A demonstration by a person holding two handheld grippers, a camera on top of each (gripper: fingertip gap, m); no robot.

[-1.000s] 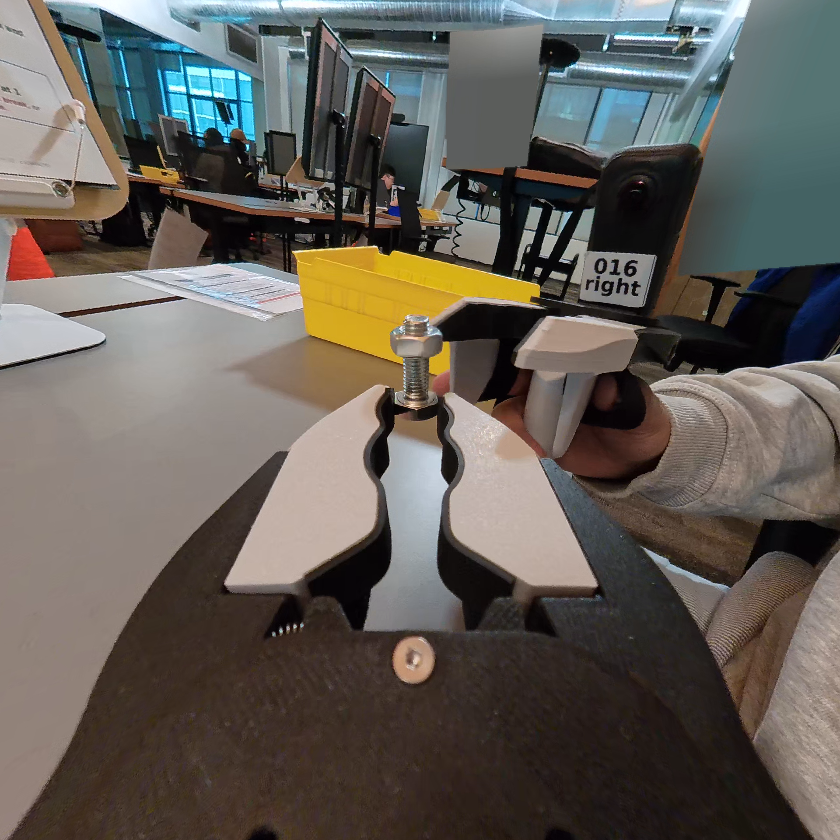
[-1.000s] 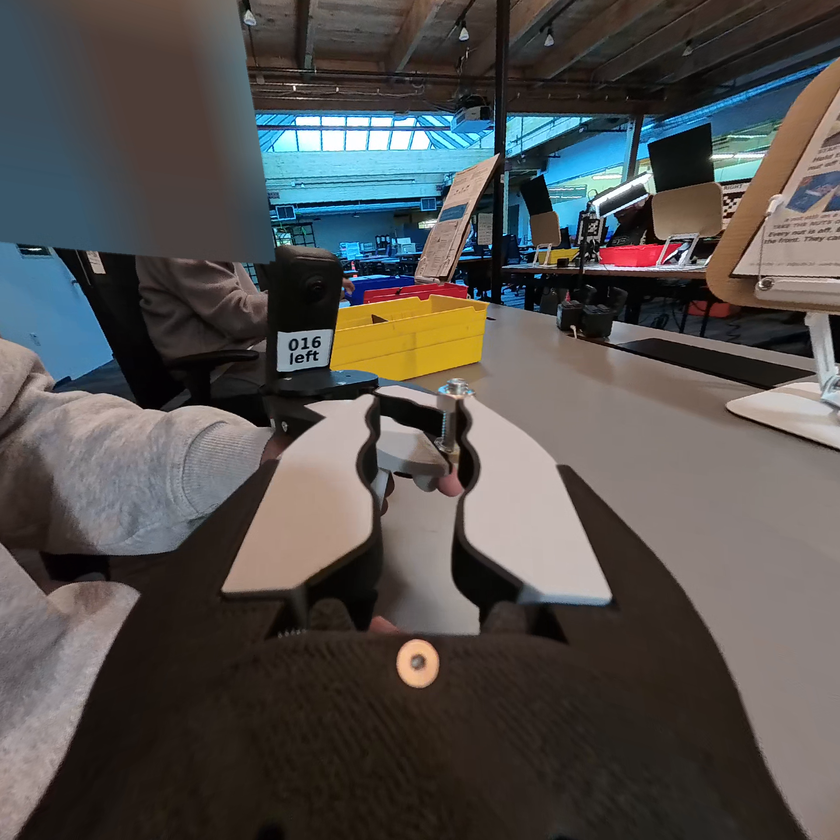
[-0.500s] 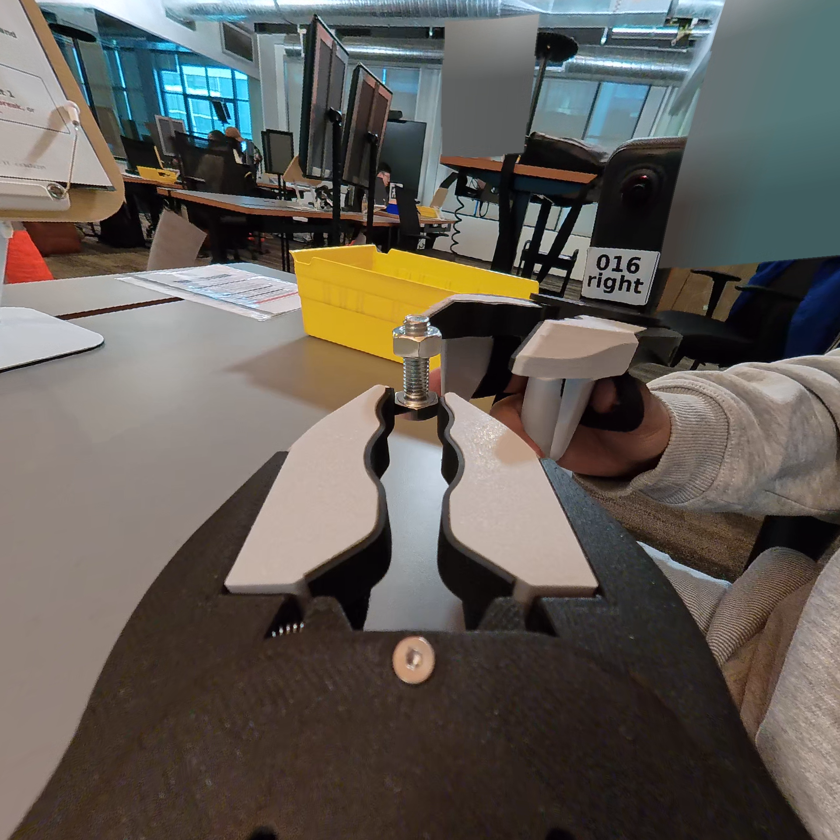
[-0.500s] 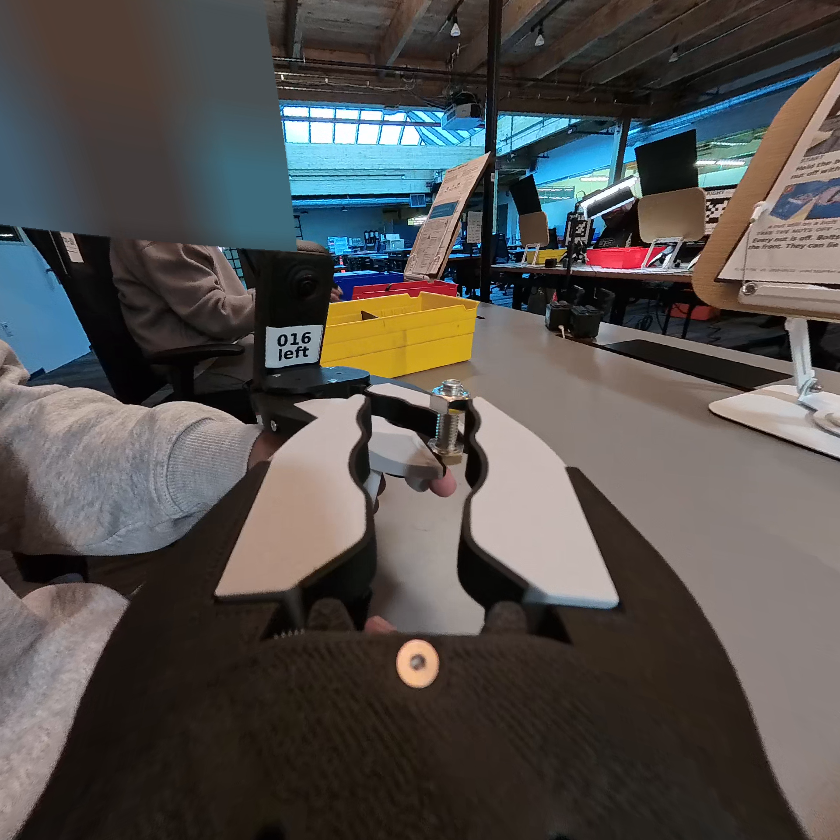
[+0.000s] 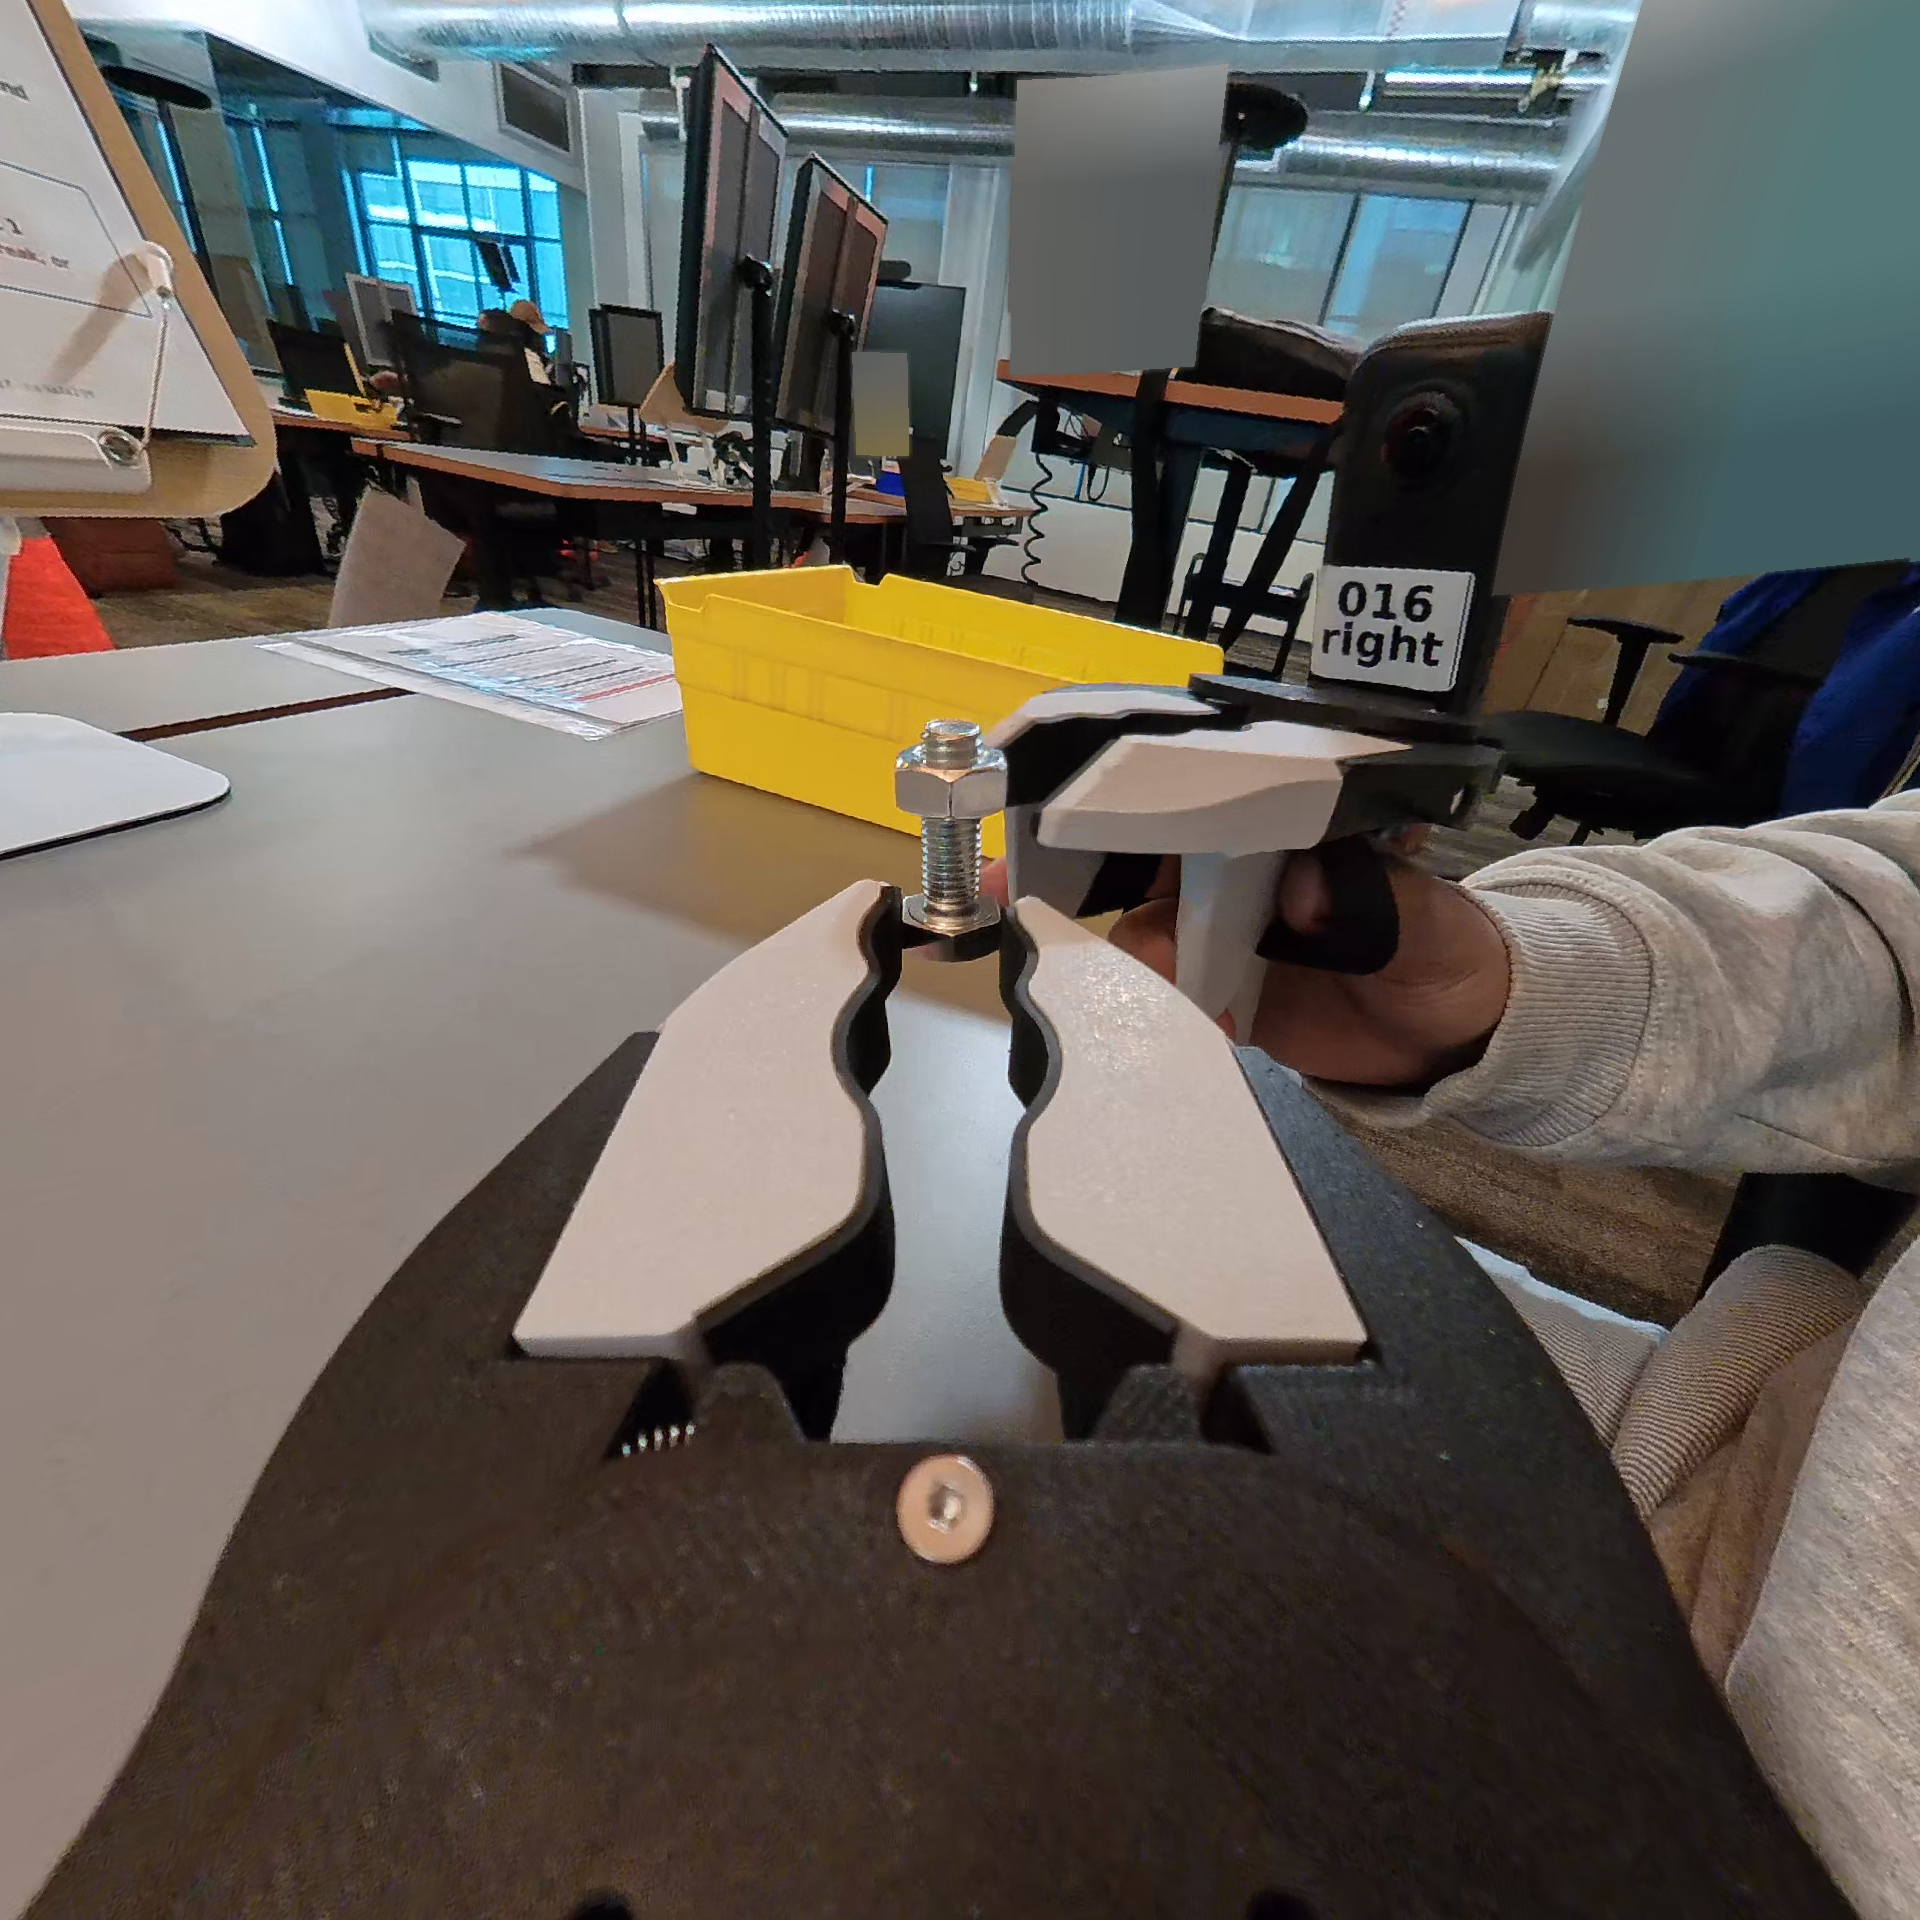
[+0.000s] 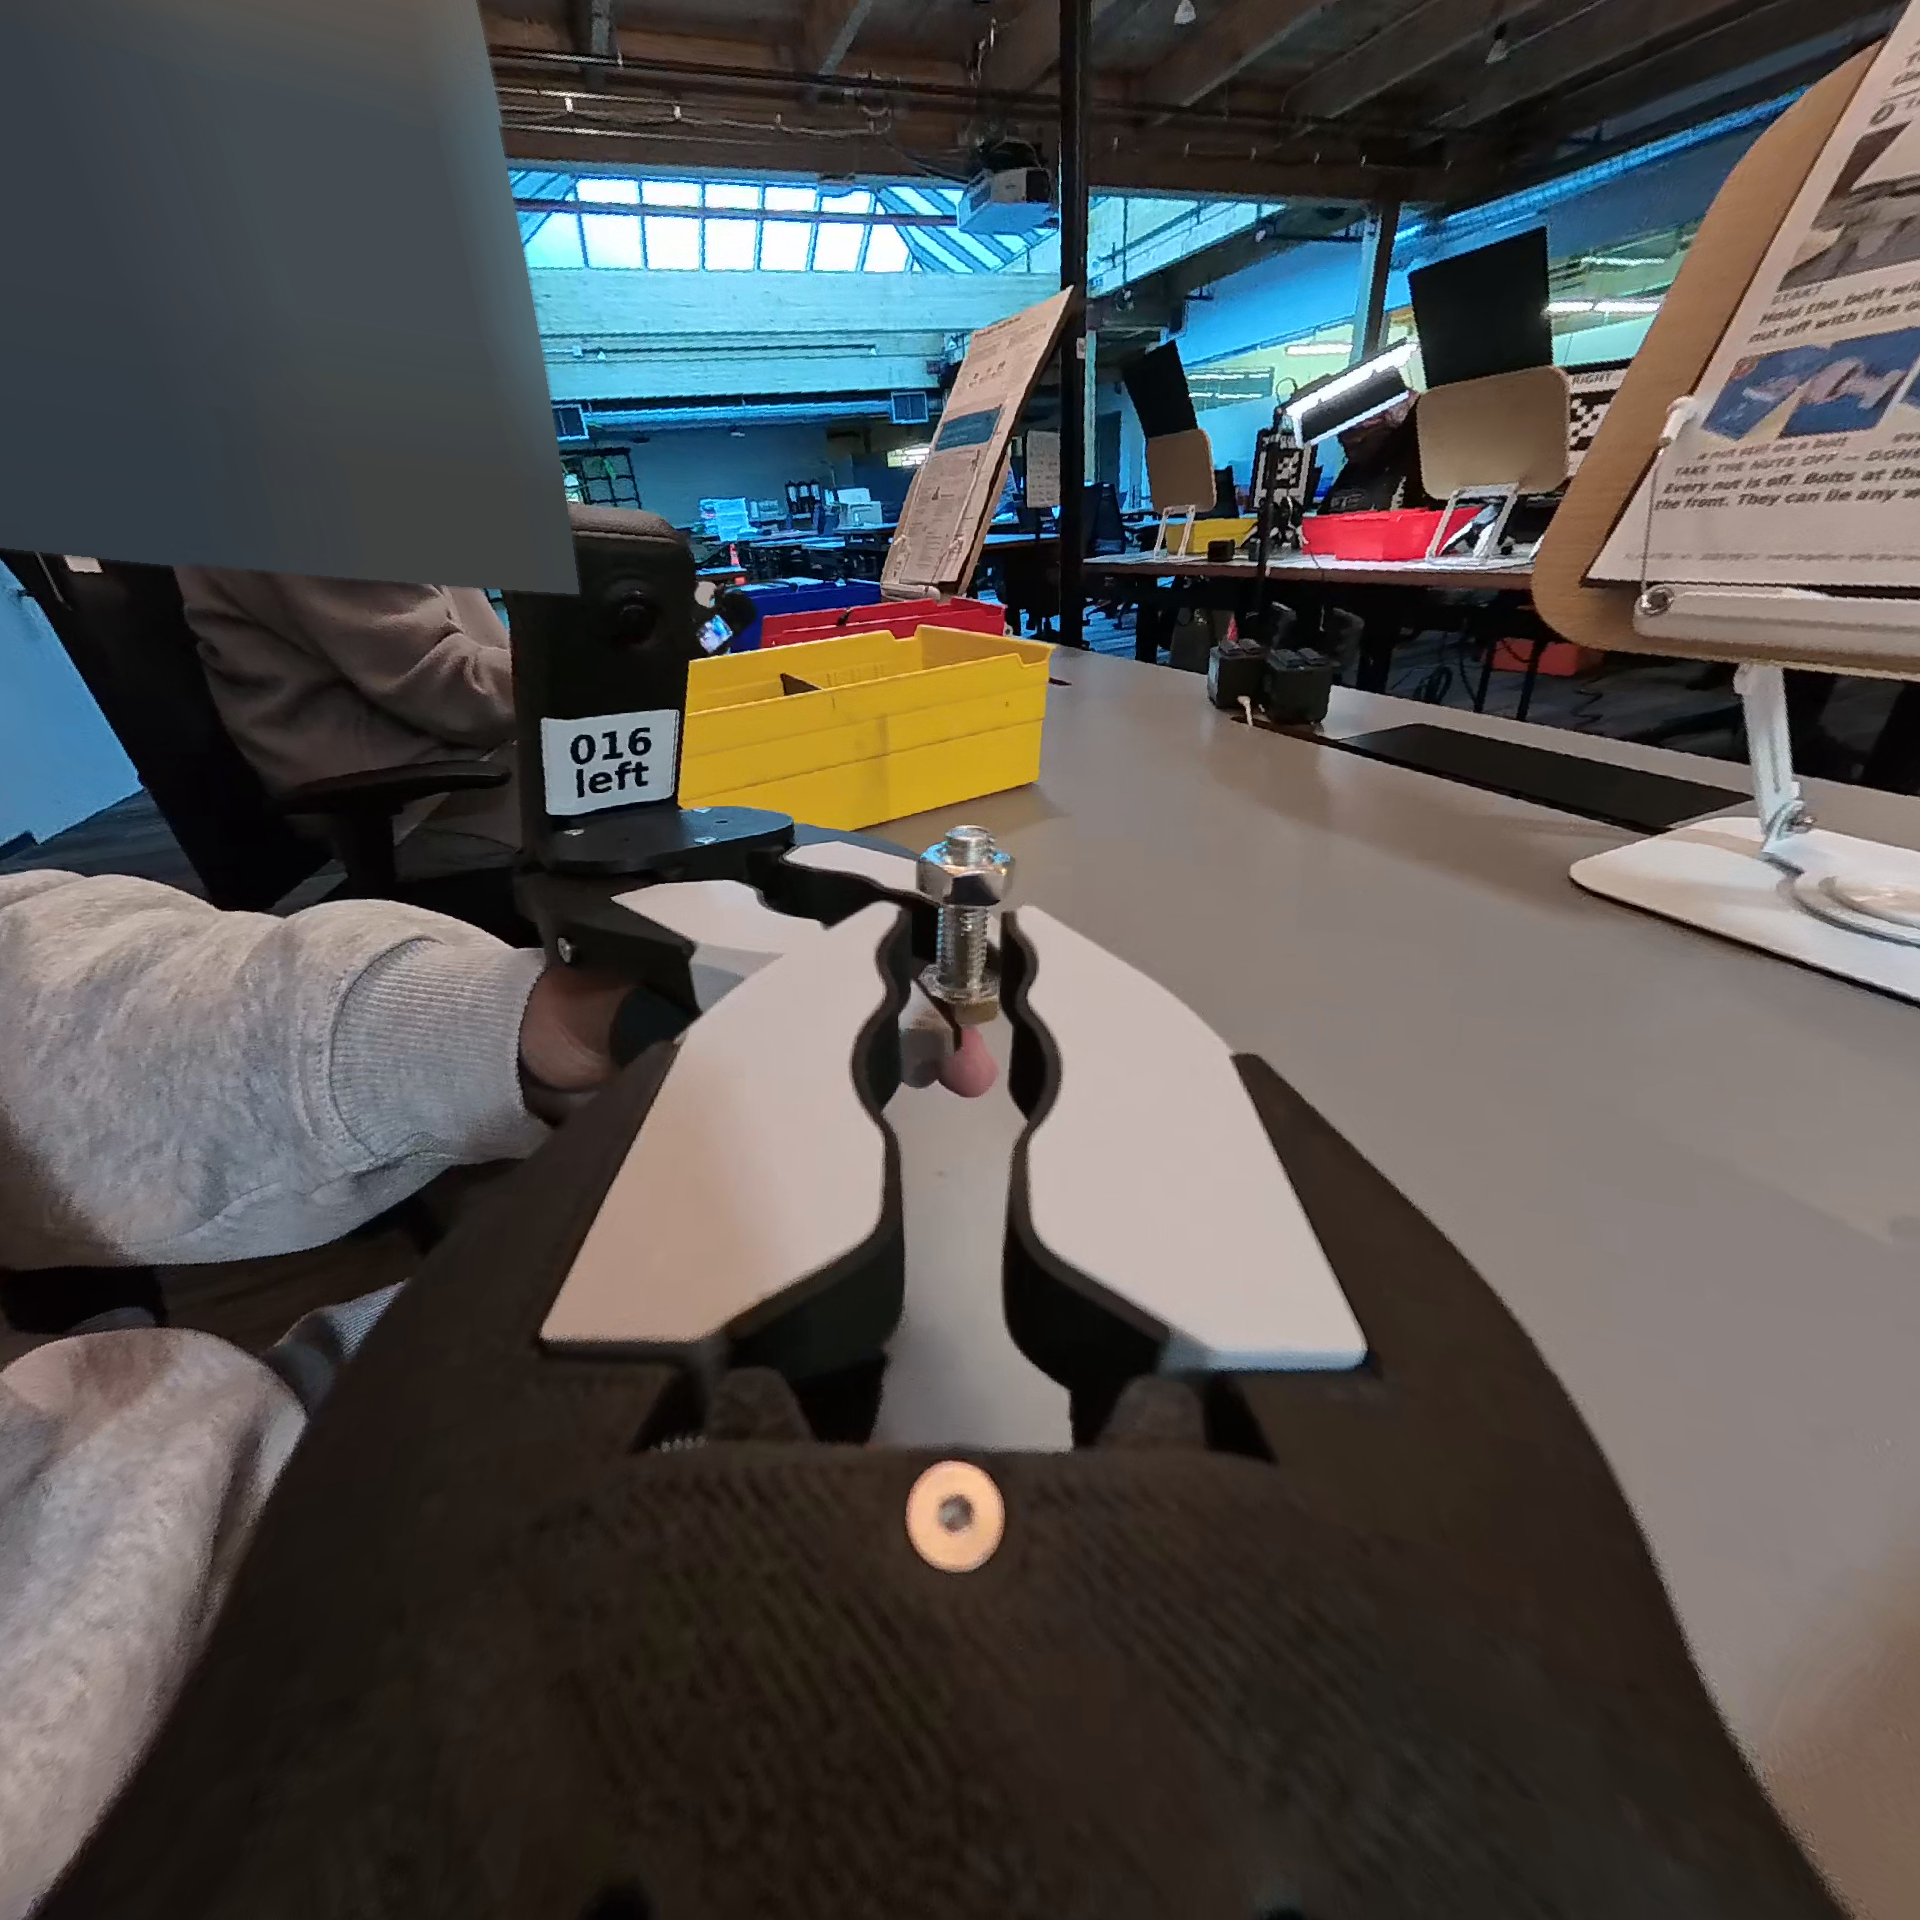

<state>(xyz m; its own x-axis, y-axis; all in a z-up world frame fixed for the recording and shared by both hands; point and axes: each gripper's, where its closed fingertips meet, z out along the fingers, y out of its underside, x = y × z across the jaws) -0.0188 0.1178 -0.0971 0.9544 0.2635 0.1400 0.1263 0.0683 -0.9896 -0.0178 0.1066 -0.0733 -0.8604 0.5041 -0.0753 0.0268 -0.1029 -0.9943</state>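
Observation:
My left gripper [image 5: 951, 914] is shut on the hex head of a steel bolt [image 5: 948, 862] and holds it upright above the grey table [image 5: 312, 987]. A steel nut [image 5: 951, 795] sits near the top of the thread. My right gripper [image 6: 958, 925] comes in from the right at nut height with its fingers a narrow gap apart. In the left wrist view its tips [image 5: 1013, 779] sit just beside the nut without covering it. In the right wrist view the bolt [image 6: 961, 945] and nut [image 6: 964, 883] show at the tip gap, with the left gripper [image 6: 821, 883] behind.
A yellow bin [image 5: 831, 686] stands on the table behind the bolt; it also shows in the right wrist view [image 6: 862, 727]. A document stand [image 6: 1766, 416] with a white base [image 5: 83, 769] is on the far side. A printed sheet [image 5: 488, 665] lies flat. The person's grey sleeves flank both grippers. The grippers are tip to tip, or close to it.
My right gripper has moved in toward the nut and its fingers have narrowed. My left gripper keeps the bolt upright in about the same place.

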